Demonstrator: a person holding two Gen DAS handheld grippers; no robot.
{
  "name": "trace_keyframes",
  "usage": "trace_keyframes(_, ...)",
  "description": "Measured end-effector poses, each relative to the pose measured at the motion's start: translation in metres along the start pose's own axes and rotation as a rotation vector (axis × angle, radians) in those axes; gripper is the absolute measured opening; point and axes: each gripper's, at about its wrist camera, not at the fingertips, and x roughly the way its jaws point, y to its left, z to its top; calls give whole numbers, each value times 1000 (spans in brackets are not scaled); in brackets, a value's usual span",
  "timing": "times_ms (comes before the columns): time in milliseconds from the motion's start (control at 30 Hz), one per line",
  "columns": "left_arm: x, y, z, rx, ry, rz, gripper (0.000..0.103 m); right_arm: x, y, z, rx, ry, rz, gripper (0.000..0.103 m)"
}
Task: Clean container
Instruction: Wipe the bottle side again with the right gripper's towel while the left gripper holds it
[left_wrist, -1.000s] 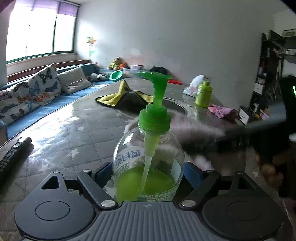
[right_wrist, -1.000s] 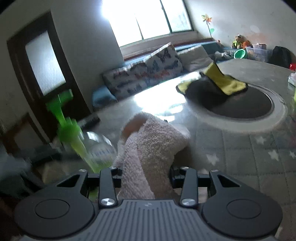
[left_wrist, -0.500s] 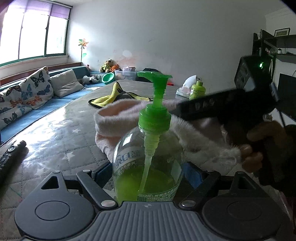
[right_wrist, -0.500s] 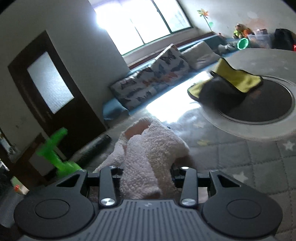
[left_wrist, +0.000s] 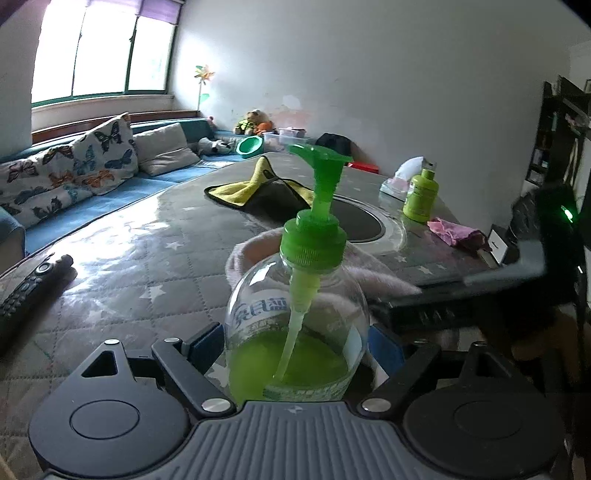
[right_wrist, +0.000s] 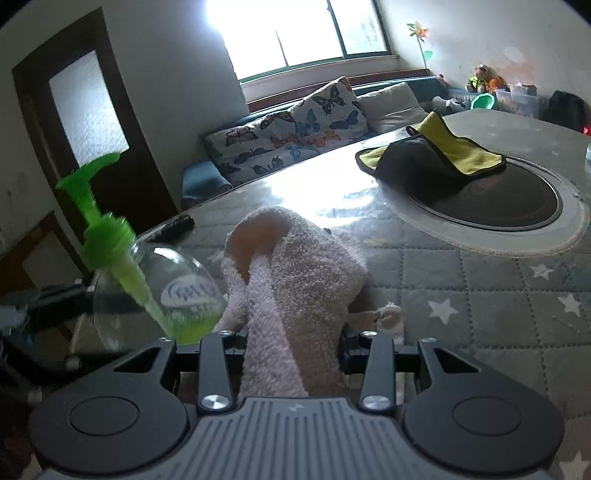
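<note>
Both claws grip: left gripper (left_wrist: 297, 343) clamps the pump bottle (left_wrist: 295, 325) lower centre; right gripper (right_wrist: 291, 343) pinches the towel (right_wrist: 291, 280), which should press firmly round the glass.

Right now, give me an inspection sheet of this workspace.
Surface: quilted star-print table cover, glossy with glare.
Job's things: pump bottle, part full of green liquid; pink towel against its far side.
Clutter: yellow-grey cloth, small green bottle, remote, pink rag.
Grippers: left gripper shut on the bottle; right gripper shut on the towel.
Cables: nothing seen.
Surroundings: sofa with cushions, window, door.
</note>
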Motion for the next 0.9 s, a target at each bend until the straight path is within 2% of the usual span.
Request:
trace_keyframes(133, -2, 4, 2, -13, 2, 11, 88, -8, 9, -8, -37, 5, 0, 40)
trace_keyframes(267, -4, 9, 2, 2, 3, -7, 88, -19, 6, -7, 2, 0, 35, 38)
trace_keyframes(400, -6, 10, 0, 33, 1, -29, 88, -33, 3, 12, 46, -61, 79, 38)
trace_keyframes(533, -5, 11, 0, 42, 1, -42, 88, -45, 11, 37, 59, -133, 162, 38)
trace_keyframes(667, -4, 10, 0, 44, -2, -44, 88, -30, 19, 48, 32, -126, 170, 38)
trace_keyframes(900, -5, 9, 0, 46, -3, -45, 88, 1, 1, 35, 113, -64, 129, 38)
